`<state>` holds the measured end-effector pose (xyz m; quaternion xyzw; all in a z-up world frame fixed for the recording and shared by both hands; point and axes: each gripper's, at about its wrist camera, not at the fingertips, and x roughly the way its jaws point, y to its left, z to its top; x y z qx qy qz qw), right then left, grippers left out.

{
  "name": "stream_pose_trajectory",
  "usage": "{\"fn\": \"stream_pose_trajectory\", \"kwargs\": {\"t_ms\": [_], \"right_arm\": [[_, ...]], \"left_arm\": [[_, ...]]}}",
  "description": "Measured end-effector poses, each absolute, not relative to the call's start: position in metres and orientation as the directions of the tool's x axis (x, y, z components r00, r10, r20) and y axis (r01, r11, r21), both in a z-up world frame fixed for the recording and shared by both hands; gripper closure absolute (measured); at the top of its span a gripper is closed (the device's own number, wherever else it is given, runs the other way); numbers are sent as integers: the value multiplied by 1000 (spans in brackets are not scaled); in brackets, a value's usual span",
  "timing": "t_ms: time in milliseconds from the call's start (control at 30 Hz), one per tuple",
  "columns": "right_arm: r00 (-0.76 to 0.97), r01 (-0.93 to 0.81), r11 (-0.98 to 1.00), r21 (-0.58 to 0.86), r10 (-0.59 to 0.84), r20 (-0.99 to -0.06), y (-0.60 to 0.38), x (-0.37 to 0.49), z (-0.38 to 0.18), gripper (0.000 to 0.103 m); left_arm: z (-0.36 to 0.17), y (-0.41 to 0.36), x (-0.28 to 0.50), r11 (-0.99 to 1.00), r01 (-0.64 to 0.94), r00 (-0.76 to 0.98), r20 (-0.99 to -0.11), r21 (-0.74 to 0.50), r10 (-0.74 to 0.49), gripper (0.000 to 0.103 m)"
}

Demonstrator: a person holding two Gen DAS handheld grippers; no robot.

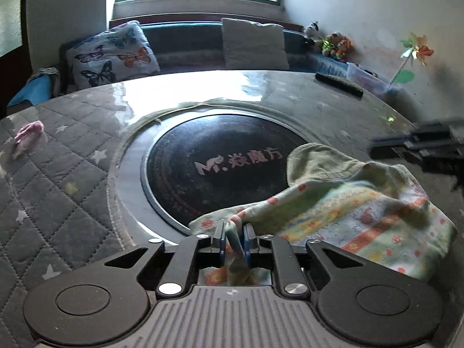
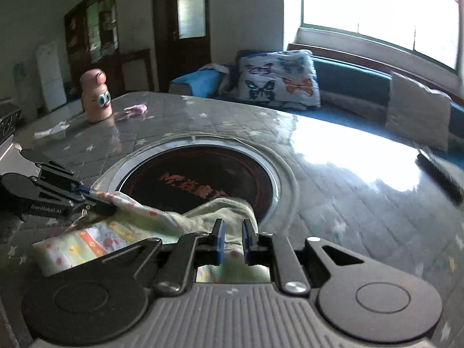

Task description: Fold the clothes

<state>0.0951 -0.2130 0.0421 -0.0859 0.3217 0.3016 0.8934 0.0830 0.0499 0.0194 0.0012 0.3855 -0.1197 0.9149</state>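
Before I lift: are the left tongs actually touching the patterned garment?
Touching. The left wrist view shows the left tongs shut on a fold of the patterned garment.

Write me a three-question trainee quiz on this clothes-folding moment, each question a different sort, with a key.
1. True or false: the left gripper is shut on the patterned cloth.
2. Multiple choice: the far edge of the cloth lies over A) the butterfly pillow, B) the round black hob, C) the pink bottle.
3. Fill in: the right gripper has ____ between its blue pads.

Key: 1 true; 2 B; 3 cloth.
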Motion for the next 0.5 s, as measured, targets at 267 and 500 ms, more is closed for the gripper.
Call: {"fn": "stream_pose_trajectory", "kwargs": {"t_ms": [267, 500], "right_arm": [[645, -462, 881, 103, 413, -643, -258, 80, 17, 87], [655, -410, 903, 130, 391, -647, -266, 80, 11, 87]], "left_arm": [[12, 55, 90, 986, 147, 700, -697, -76, -158, 77], [26, 52, 86, 995, 99, 749, -656, -30, -94, 76]]}}
